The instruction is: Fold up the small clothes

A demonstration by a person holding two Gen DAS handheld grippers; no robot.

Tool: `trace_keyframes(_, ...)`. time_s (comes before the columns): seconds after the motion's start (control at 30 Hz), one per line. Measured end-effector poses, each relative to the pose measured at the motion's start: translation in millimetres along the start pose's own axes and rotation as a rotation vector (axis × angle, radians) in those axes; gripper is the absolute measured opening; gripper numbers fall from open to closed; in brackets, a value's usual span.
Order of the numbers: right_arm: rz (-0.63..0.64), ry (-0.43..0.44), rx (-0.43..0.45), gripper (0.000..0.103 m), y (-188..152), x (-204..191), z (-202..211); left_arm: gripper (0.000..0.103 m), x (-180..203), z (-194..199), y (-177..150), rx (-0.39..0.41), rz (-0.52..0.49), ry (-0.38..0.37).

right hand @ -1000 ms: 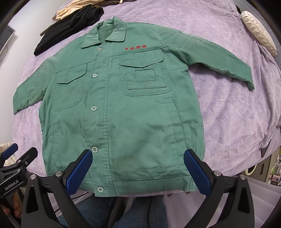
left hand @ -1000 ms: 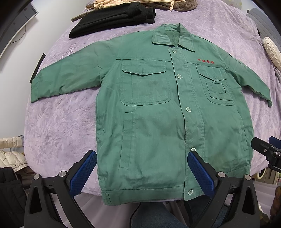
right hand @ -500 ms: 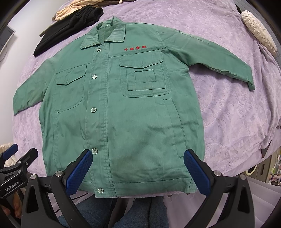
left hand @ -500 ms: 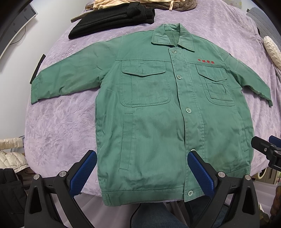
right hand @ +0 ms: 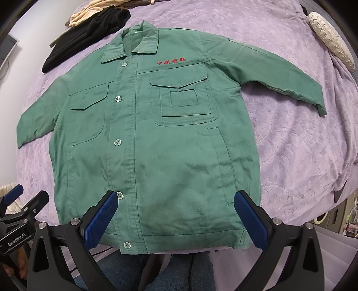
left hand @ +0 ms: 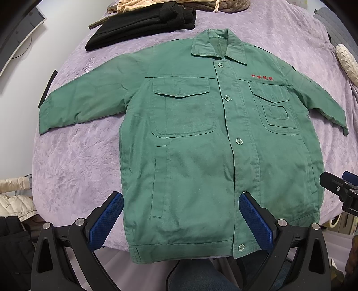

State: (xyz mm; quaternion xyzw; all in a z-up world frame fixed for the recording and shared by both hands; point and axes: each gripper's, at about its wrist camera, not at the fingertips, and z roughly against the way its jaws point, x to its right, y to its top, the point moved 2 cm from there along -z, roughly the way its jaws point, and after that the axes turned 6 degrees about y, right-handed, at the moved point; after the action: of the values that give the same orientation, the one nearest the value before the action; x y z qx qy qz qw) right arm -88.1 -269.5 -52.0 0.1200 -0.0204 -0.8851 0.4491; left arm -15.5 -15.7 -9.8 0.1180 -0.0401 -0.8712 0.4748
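A green button-up work jacket with red embroidered characters lies flat, front up, sleeves spread, on a purple bedspread. It also shows in the right wrist view. My left gripper is open and empty, held above the jacket's hem, left of the button placket. My right gripper is open and empty, above the hem on the jacket's right half. Each gripper shows at the edge of the other's view.
Folded black clothes and beige garments lie at the far edge of the bed. A cream knit cushion sits at the far right. Pale jackets lie off the bed at left. The person's jeans are below the hem.
Both grippers have edged slightly forward; the jacket sits a little lower in view. Nothing was gripped or moved.
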Motion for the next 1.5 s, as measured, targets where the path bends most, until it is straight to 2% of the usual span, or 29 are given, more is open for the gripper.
trace_keyframes(0.27,0.005,0.028,0.057,0.103,7.2,4.7,-1.6,0.103,8.8,-2.2,3.9,-0.014,-0.018,0.014)
trace_keyframes(0.47,0.009,0.037,0.034,0.103,12.3,10.8,-3.2,0.103,12.5,-1.2,7.9,-0.024,0.003,0.018)
trace_keyframes(0.87,0.131,0.043,-0.038,0.103,28.3,29.2,-3.7,0.103,30.1,7.2,2.9,-0.058,0.184,0.011)
trace_keyframes(1.03,0.153,0.093,-0.079,0.103,35.2,24.7,-13.2,0.103,18.7,4.9,0.2,-0.071,0.262,-0.026)
trace_keyframes(1.13,0.151,0.159,-0.064,0.103,38.1,9.5,-16.6,0.103,-4.7,-4.5,3.7,-0.067,0.297,-0.061)
trace_keyframes(1.27,0.127,0.296,-0.054,0.103,40.5,-29.5,-26.6,0.103,-60.7,-31.2,17.2,-0.044,0.373,-0.113)
trace_keyframes(1.4,0.105,0.297,-0.080,0.103,39.8,-81.2,-47.8,0.103,-136.0,-71.5,37.9,-0.008,0.453,-0.123)
trace_keyframes(1.5,0.092,0.305,-0.121,0.103,35.6,-116.6,-70.6,0.103,-198.7,-107.7,54.7,0.038,0.519,-0.091)
